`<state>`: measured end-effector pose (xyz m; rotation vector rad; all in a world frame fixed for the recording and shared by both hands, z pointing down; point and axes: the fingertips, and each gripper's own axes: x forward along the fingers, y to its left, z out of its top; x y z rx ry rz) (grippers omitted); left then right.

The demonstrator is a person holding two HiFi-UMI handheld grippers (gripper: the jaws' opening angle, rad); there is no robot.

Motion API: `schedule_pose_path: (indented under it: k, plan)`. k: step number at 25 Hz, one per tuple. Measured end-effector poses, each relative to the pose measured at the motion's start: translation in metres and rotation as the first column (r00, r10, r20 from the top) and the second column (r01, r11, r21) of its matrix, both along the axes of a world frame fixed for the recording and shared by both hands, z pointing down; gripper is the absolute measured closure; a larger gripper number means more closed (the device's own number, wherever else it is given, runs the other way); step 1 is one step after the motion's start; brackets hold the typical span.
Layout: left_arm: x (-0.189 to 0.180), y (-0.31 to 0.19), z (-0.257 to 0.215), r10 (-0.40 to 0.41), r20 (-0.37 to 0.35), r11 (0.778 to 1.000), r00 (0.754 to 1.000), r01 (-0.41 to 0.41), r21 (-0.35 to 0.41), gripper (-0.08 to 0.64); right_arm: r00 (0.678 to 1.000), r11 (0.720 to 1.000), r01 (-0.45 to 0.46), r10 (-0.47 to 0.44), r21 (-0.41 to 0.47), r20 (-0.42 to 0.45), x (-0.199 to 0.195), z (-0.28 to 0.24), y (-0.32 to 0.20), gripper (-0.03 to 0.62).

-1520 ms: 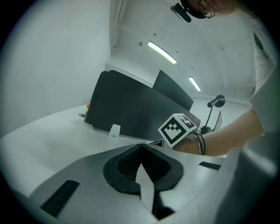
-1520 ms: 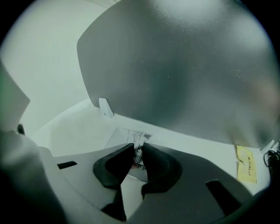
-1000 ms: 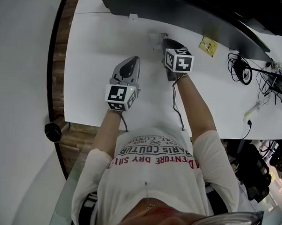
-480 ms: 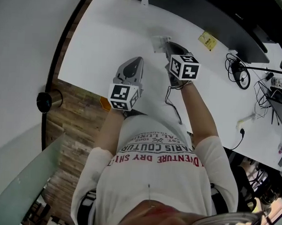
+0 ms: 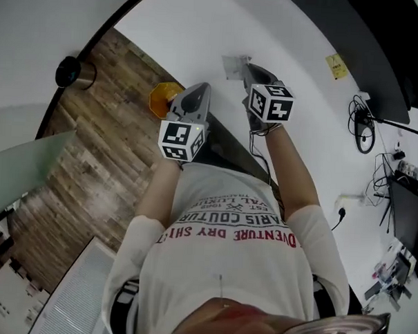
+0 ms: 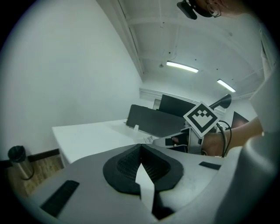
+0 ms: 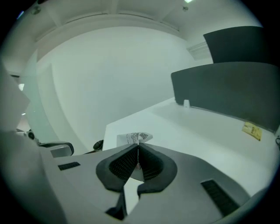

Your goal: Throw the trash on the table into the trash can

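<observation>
- Far out by the bench (image 5: pixel 201 31) edge, head view: right tool (image 5: pixel 245 66) holds a white paper scrap (image 5: pixel 233 65); left tool (image 5: pixel 200 88) is just left.
- Left gripper view: left tool clenched, nothing inside.
- Right gripper view: right tool pinches the paper scrap at its tip.

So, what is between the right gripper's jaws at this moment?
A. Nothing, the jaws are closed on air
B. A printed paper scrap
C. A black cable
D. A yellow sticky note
B: in the right gripper view, the right gripper has its jaws closed on a printed paper scrap that sticks out past their tips.
</observation>
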<state>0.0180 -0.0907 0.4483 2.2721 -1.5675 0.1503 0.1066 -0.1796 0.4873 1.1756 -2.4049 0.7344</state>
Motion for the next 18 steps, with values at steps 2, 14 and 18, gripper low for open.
schedule_pose_path:
  k: [2, 14, 18]
  plan:
    - [-0.028, 0.027, 0.006, -0.081, 0.008, 0.997, 0.997, 0.081, -0.018, 0.537, 0.996, 0.996, 0.086, -0.085, -0.016, 0.011, -0.035, 0.005, 0.023, 0.565]
    - [-0.212, 0.183, 0.095, -0.499, 0.03, 0.844, 0.866, 0.494, -0.209, 0.537, 0.849, 0.841, 0.523, -0.529, -0.136, -0.008, -0.266, 0.1, 0.146, 0.565]
    - [-0.252, 0.216, 0.142, -0.552, 0.027, 0.796, 0.833, 0.536, -0.282, 0.537, 0.81, 0.808, 0.562, -0.581, -0.179, -0.077, -0.31, 0.164, 0.161, 0.565]
